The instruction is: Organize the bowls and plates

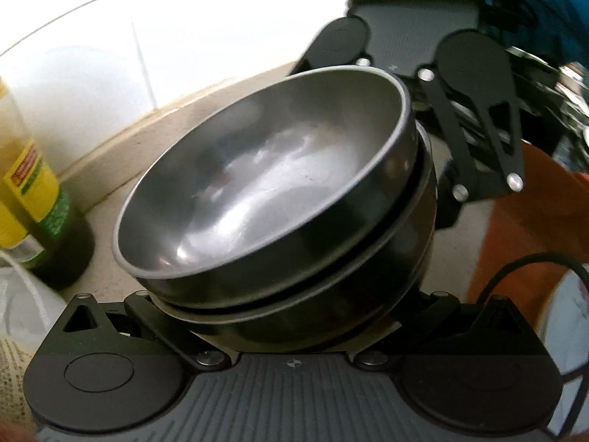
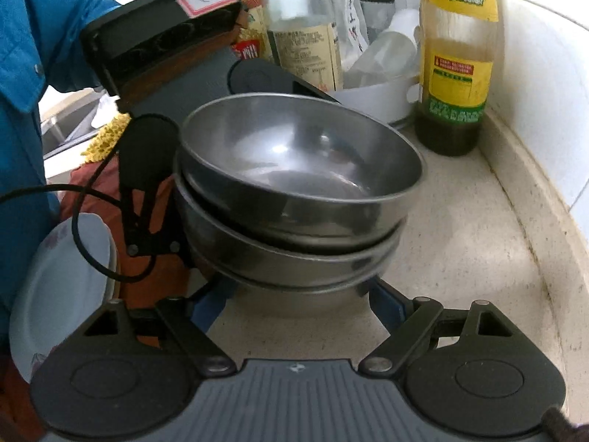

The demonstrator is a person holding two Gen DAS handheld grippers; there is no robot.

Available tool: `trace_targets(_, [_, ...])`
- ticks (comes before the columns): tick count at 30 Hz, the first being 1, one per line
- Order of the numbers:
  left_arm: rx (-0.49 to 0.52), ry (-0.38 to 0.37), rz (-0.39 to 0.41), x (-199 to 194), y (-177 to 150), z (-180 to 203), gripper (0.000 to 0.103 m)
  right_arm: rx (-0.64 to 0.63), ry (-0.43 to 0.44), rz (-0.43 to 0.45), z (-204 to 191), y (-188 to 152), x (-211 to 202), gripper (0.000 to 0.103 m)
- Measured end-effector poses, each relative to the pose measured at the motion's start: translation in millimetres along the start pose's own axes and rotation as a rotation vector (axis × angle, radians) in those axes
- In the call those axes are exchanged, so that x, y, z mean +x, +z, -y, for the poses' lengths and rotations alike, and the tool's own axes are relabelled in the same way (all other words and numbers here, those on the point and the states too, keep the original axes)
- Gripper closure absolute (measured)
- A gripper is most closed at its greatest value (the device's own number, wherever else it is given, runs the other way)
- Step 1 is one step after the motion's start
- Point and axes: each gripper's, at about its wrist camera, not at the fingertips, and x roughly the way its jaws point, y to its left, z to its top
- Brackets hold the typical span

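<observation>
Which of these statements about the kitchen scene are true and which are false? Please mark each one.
1. The steel bowls are nested in one stack. True.
2. The top bowl holds food. False: it is empty.
3. A yellow-labelled bottle stands on the counter by the tiled wall. True.
4. The white plate lies on top of the stack. False: it sits apart, to the left of the stack in the right wrist view.
5. The person's sleeve is red. False: it is blue.
</observation>
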Motion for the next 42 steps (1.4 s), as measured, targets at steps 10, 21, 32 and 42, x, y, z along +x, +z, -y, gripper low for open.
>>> trace_targets(10, [0.159,0.167,0.059,-6,5,46,0.0,-0.09,-0.092,0.019,-22,-5,0,0.022])
trace_targets(21, [0.203,0.197,0.083,-25,21,64,0.0,-0.106,-0.134,0.026,-39,8,-20,0.022])
trace_targets(32, [0.28,0.221,0.093,-63,22,109,0.0,-0.068,-0.2,0.007,-87,22,-55,0.022])
trace_targets(42, [0.327,0.24,0.088,-73,-2,159,0.0,-0.042,-0.23,-0.009,-160,24,-66,0.022])
